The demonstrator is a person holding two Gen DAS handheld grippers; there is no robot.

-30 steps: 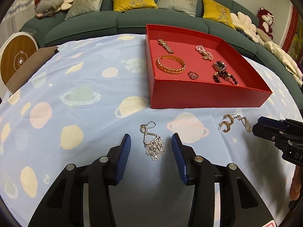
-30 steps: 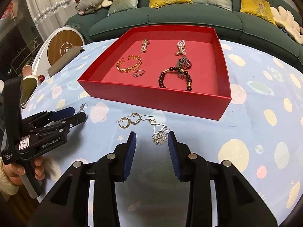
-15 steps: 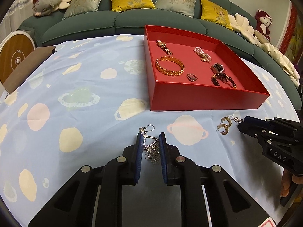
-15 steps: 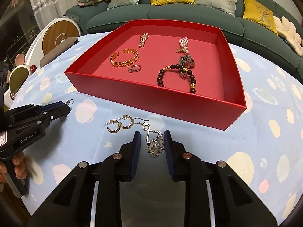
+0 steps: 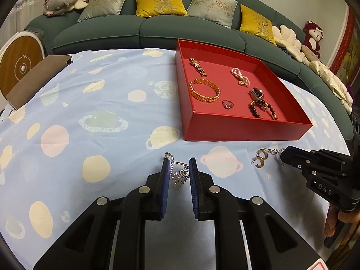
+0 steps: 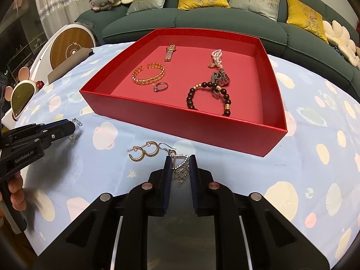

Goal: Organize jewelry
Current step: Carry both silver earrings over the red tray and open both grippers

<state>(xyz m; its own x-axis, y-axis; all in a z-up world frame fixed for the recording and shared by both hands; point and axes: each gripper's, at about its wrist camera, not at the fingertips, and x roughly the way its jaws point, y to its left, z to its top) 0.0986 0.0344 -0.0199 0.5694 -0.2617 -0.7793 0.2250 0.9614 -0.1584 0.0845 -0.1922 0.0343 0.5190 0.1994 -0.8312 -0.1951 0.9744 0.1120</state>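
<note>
A dark green sofa (image 5: 144, 31) with yellow and grey cushions curves across the top of both views; below it a pale blue cloth (image 5: 90, 112) printed with planets covers the table; a red box (image 6: 225, 132) with a matte floor sits in the upper middle.

The left gripper (image 5: 178, 175), bottom centre of its own view, is closed on a silver filigree earring (image 5: 178, 176); in the right wrist view this earring (image 6: 73, 136) dangles from the tips at the left edge, so it appears clear of the cloth. The right gripper (image 6: 181, 171) is likewise clamped on its matching earring (image 6: 181, 169), bottom centre of its view.

The step in hand seems to be carrying both earrings to the box. To do it well, each gripper probably needs a steady squeeze, since openwork metal is thin and could slip; the lift should clear the box's near wall before any release; slow travel would limit swinging on the hook.

A pair of gold hoop earrings (image 6: 144, 153) lies on the cloth just left of the right gripper, touching each other. Inside the box rest a gold chain-link cuff (image 6: 148, 76), a gold watch (image 6: 169, 51), a pearl strand (image 6: 217, 58), a stone-set ring (image 6: 160, 87) and a dark bead bracelet (image 6: 209, 96) looped round a chunky steel piece.
</note>
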